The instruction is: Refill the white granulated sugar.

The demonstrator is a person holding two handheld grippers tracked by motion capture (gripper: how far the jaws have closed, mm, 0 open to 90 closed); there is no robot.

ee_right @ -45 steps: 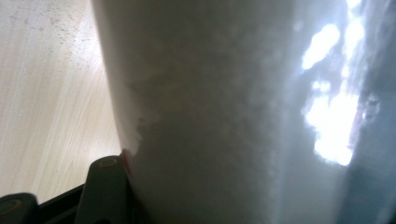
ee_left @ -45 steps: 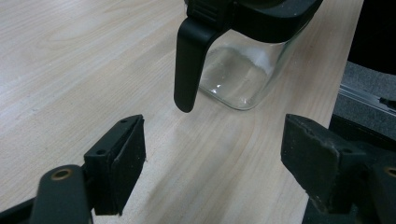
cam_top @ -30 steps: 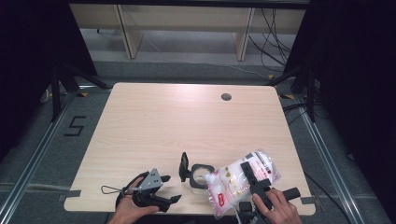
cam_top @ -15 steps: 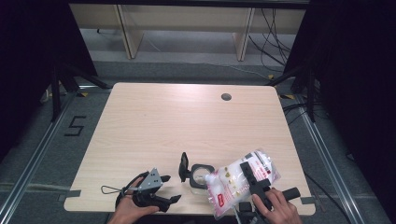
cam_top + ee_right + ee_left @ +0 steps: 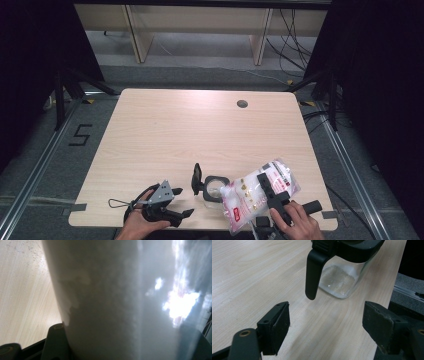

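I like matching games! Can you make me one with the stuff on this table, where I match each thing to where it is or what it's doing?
Things:
1. clear jar
2. plastic bag
3. left tongs
4. round hole

Places or states:
A. held up at a tilt, full of white grains
B. open, holding nothing, near the front edge of the table
C. far side of the tabletop, toward the right
D. standing on the wood, black rim, black lid flipped up

Pairs: 1-D, 2-A, 3-B, 4-C
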